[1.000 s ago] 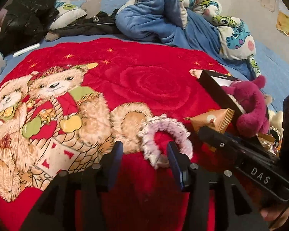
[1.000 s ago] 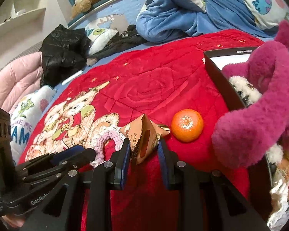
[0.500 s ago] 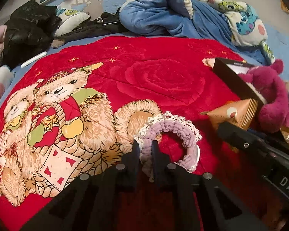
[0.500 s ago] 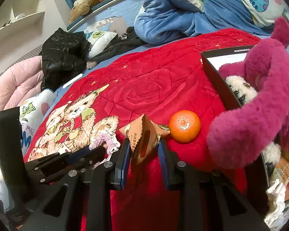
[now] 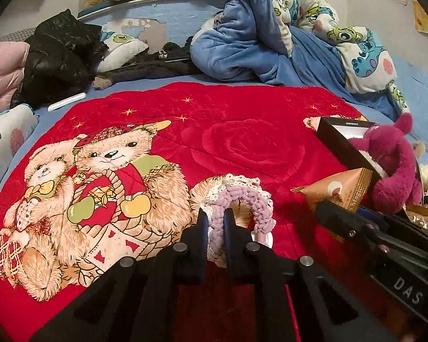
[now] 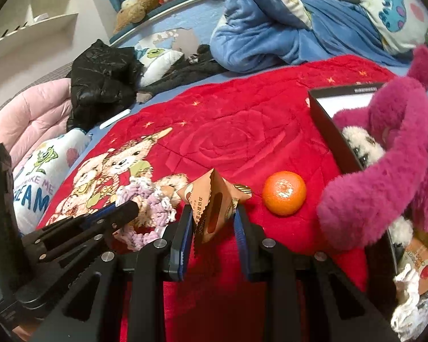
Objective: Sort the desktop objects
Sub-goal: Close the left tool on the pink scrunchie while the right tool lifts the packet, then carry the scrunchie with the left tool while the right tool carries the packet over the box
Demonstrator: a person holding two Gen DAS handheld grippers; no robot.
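Observation:
My left gripper [image 5: 213, 222] is shut on a lilac and white crocheted hair band [image 5: 242, 199] and holds it just above the red blanket [image 5: 242, 142]. The band also shows in the right wrist view [image 6: 148, 199]. My right gripper [image 6: 212, 216] is shut on a tan pyramid-shaped snack packet [image 6: 214, 202], which also shows in the left wrist view [image 5: 339, 188]. An orange mandarin [image 6: 284, 193] lies on the blanket right of the packet. A black box [image 6: 325, 114] at the right holds a magenta plush bear [image 6: 385, 165].
A blue blanket and cartoon duvet [image 5: 256, 28] are piled at the back. Black clothes [image 5: 60, 54] and a pink quilt [image 6: 37, 114] lie at the left. A white stick [image 5: 67, 101] lies at the blanket's far left edge. Snack wrappers [image 6: 419, 268] sit in the box.
My left gripper closed on the hair band and lifted it slightly. My right gripper kept its hold on the snack packet and barely moved.

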